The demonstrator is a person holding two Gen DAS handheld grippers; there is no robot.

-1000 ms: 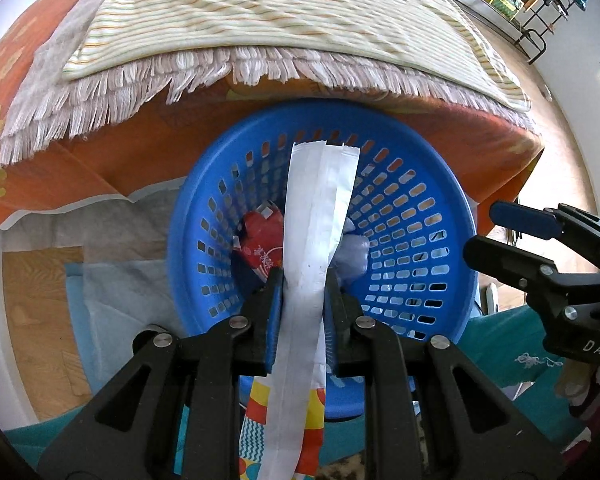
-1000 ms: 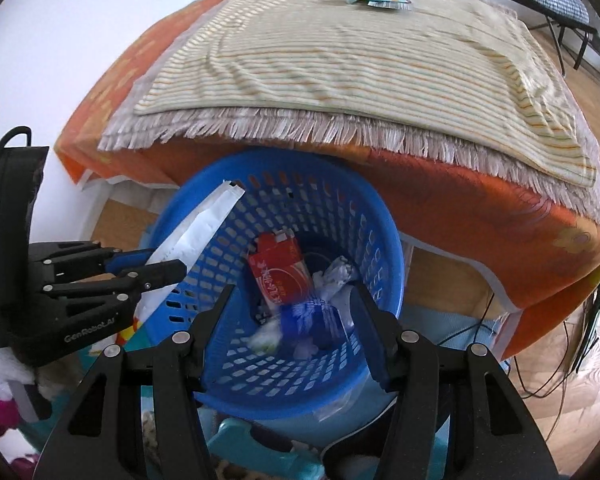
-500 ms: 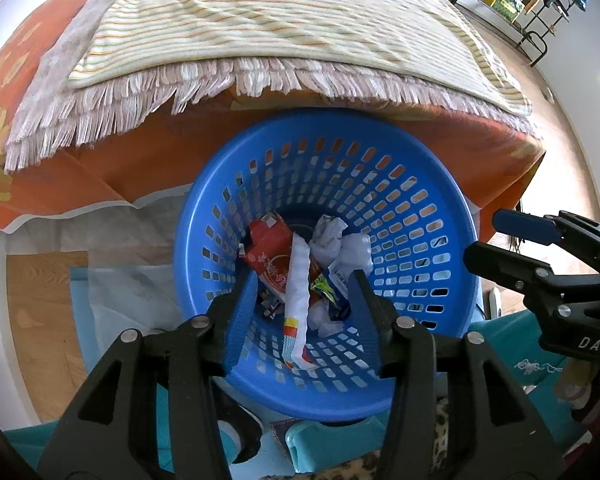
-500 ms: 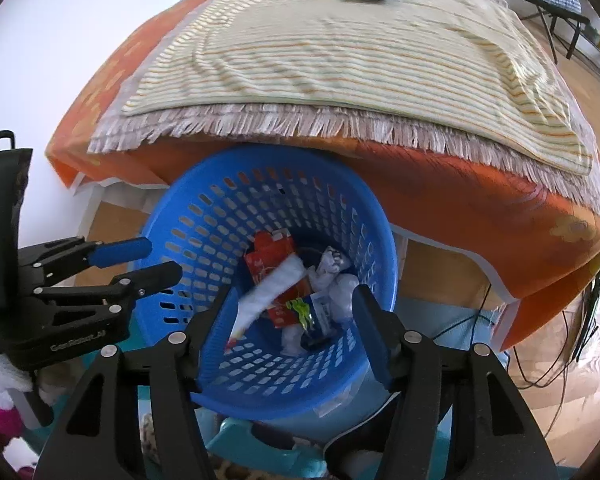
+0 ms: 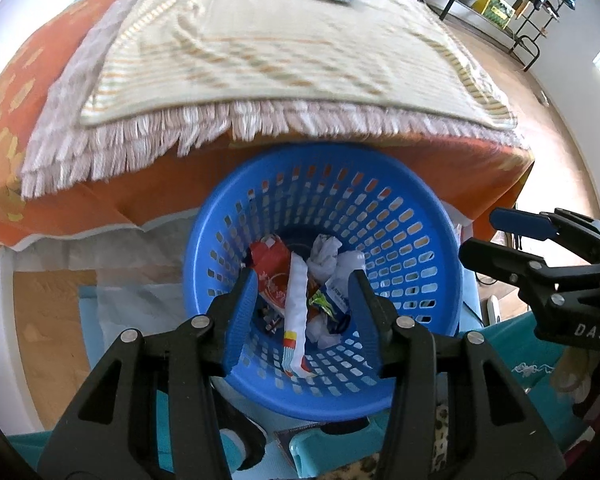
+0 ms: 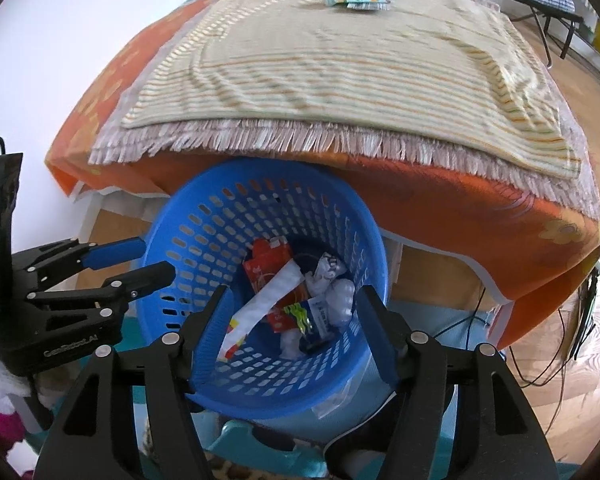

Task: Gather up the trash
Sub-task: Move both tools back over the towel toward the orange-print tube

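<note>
While both grippers hang over it, the blue basket [image 5: 400, 216] sits on the floor just in front of the bed [image 6: 440, 188], its perforated wall showing all round. Inside lie a long white wrapper [image 5: 296, 304] with a red and yellow end, a red packet [image 5: 270, 268], crumpled white paper [image 5: 328, 254] and a blue packet [image 6: 320, 318], all heaped at the bottom. One more wrapper [image 6: 358, 0] rests on the striped blanket [image 6: 340, 64] at the far side of the bed. Left gripper [image 5: 304, 300] jaws stand released, nothing between them. Right gripper [image 6: 296, 308] jaws are opening, also empty
</note>
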